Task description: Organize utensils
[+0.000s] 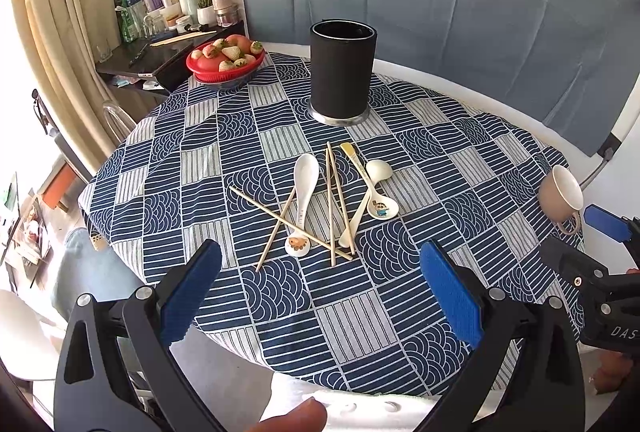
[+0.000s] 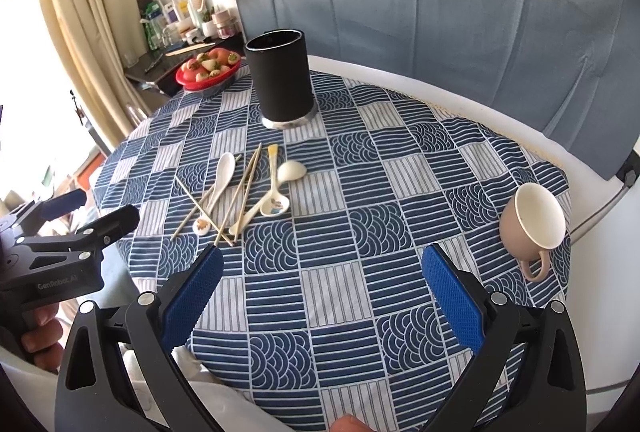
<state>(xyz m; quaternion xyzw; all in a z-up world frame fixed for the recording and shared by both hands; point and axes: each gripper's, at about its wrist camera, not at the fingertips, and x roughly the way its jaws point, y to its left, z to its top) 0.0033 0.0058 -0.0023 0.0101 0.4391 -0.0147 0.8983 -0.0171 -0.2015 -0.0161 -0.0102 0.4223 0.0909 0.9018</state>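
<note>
A heap of wooden chopsticks (image 1: pixel 336 200) (image 2: pixel 244 188) and white ceramic spoons (image 1: pixel 305 192) (image 2: pixel 221 178) lies crossed in the middle of the round table. A black cylindrical holder (image 1: pixel 343 72) (image 2: pixel 280 76) stands upright behind the heap, and its inside is dark. My left gripper (image 1: pixel 320 264) is open and empty, held above the table just in front of the heap. My right gripper (image 2: pixel 320 264) is open and empty, held above the cloth to the right of the heap. Each gripper shows at the edge of the other's view.
A blue patterned cloth (image 1: pixel 280 296) covers the table. A red bowl of strawberries (image 1: pixel 225 62) (image 2: pixel 208 72) sits at the far left edge. A beige cup (image 1: pixel 560 196) (image 2: pixel 532 224) lies on its side at the right edge. A cluttered shelf stands beyond the table on the left.
</note>
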